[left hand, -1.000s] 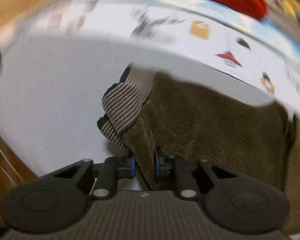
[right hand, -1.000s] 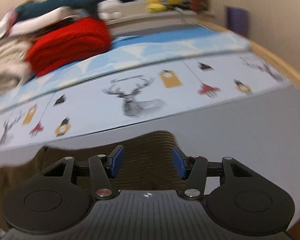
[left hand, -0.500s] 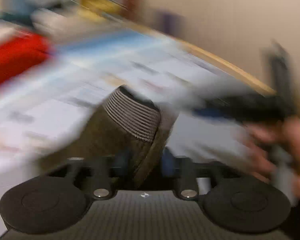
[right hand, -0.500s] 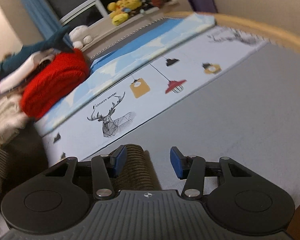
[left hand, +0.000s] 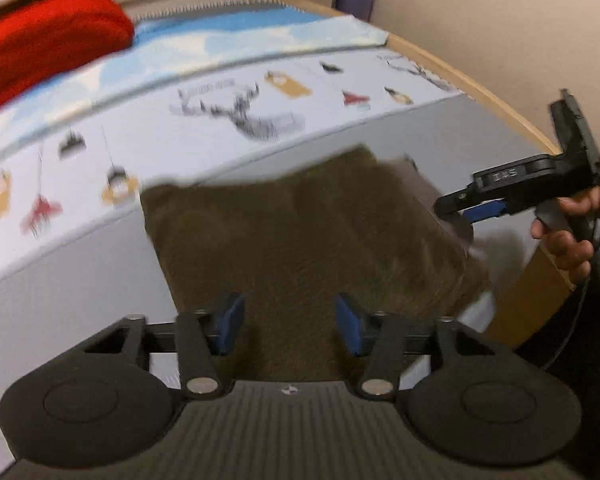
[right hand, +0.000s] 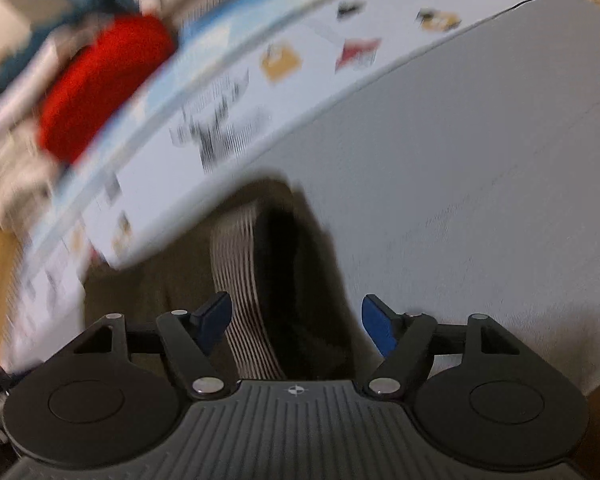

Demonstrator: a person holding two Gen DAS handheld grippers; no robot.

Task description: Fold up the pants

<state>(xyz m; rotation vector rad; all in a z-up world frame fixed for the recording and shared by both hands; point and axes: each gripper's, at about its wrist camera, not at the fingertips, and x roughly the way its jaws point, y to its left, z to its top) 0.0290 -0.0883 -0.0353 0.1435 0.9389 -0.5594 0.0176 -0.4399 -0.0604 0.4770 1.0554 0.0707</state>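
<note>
Olive-brown corduroy-looking pants point(left hand: 300, 236) lay as a folded rectangle on the grey sheet point(left hand: 68, 288), just in front of both grippers. Half a second earlier the left gripper point(left hand: 288, 324) was still pinching a bunched fold of the fabric with the striped cuff point(right hand: 240, 280) sticking up; by this frame its blue pads point(left hand: 230, 320) stood well apart with nothing between them, so it had let go and the fold had dropped flat. The right gripper point(right hand: 296, 320) was spread too, hovering over the cuff end with nothing clamped (the left wrist view also caught it off at the right edge of the cloth, person's hand point(left hand: 576, 232) on the handle). My read: that fold was done, and what was left was maybe one more fold or some smoothing.

Writing-wise, there wasn't much. The printed deer blanket point(left hand: 244, 116) had a line of text above the antlers, but it was too blurred to read. The right gripper's body had some embossed characters I couldn't make out either.
</note>
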